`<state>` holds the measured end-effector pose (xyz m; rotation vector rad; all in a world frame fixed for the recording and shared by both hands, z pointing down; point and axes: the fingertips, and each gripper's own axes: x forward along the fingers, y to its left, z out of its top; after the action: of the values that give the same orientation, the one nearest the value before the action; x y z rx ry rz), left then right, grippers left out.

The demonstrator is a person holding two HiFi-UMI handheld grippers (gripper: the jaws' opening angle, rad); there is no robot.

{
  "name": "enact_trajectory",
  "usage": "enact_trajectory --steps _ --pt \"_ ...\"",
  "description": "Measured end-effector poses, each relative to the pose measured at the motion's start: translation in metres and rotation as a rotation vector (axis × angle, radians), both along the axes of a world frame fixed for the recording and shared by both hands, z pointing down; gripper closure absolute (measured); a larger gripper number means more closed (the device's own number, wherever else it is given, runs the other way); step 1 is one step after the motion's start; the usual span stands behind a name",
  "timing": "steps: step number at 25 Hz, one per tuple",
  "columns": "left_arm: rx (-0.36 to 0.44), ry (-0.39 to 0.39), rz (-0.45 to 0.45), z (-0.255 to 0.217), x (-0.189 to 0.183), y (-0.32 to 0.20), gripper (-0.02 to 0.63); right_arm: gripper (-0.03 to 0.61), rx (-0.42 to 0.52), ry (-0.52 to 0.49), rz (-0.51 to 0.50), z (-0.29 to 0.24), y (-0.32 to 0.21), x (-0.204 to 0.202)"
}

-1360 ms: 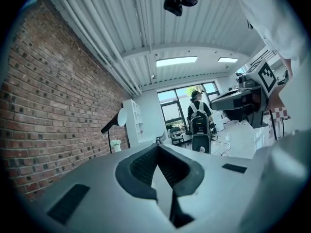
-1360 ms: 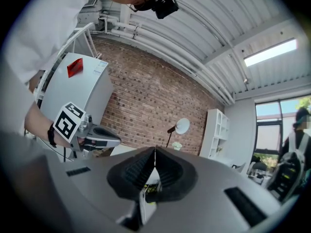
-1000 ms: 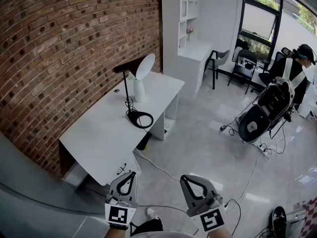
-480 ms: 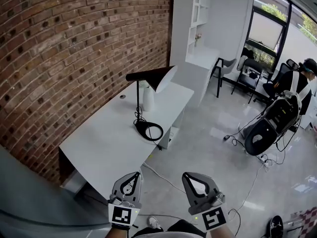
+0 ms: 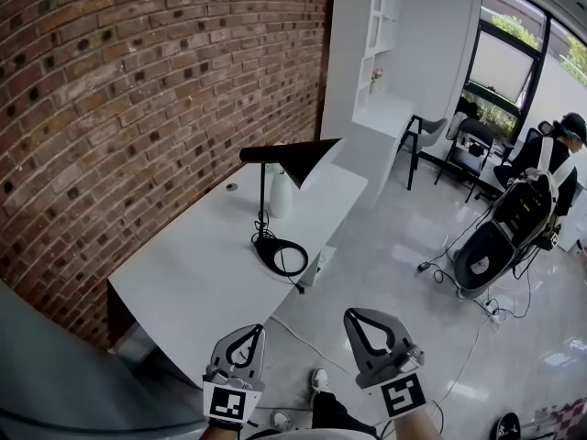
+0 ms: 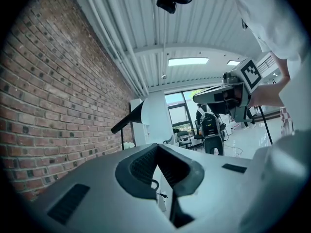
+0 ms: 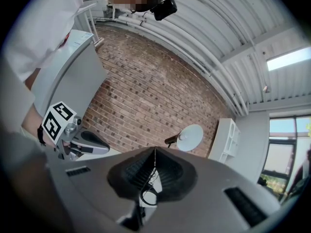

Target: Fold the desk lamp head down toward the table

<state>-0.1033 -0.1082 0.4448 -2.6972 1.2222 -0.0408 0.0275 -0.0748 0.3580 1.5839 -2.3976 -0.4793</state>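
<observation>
Black metal desk lamp [image 5: 263, 211] stands on the white rectangular surface [image 5: 183, 273] by the red brick wall [image 5: 138, 90], its cone head [image 5: 307, 157] raised and not yet folded. Left claw [image 5: 251, 329] and right claw [image 5: 352, 315] are both closed and empty, hovering well apart from it, presumably because nothing is within reach.

The white table [image 5: 174, 282] carries a black desk lamp [image 5: 310, 156] and, behind it, perhaps a white vase [image 5: 281, 193].
</observation>
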Motion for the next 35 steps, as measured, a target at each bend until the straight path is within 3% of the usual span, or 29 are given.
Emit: enact_trajectory --steps 3,21,22,24,30,35 --pt "0.017 -0.004 -0.028 -0.006 0.005 -0.022 0.607 0.56 0.01 -0.019 -0.007 -0.006 -0.027 0.011" --pt "0.076 -0.001 -0.086 -0.032 0.047 -0.112 0.607 0.557 0.19 0.174 -0.091 -0.059 -0.159 0.044" --pt "0.078 -0.002 -0.086 -0.033 0.048 -0.114 0.606 0.552 0.19 0.161 -0.086 -0.061 -0.164 0.046" --pt "0.081 -0.006 -0.087 -0.035 0.051 -0.119 0.607 0.459 0.192 0.137 -0.074 -0.066 -0.174 0.049" --pt "0.076 0.01 -0.103 -0.04 0.055 -0.131 0.607 0.449 0.248 0.198 -0.082 -0.085 -0.194 0.052" --pt "0.09 0.004 -0.128 -0.046 0.057 -0.141 0.607 0.449 0.261 0.186 -0.097 -0.095 -0.212 0.056"
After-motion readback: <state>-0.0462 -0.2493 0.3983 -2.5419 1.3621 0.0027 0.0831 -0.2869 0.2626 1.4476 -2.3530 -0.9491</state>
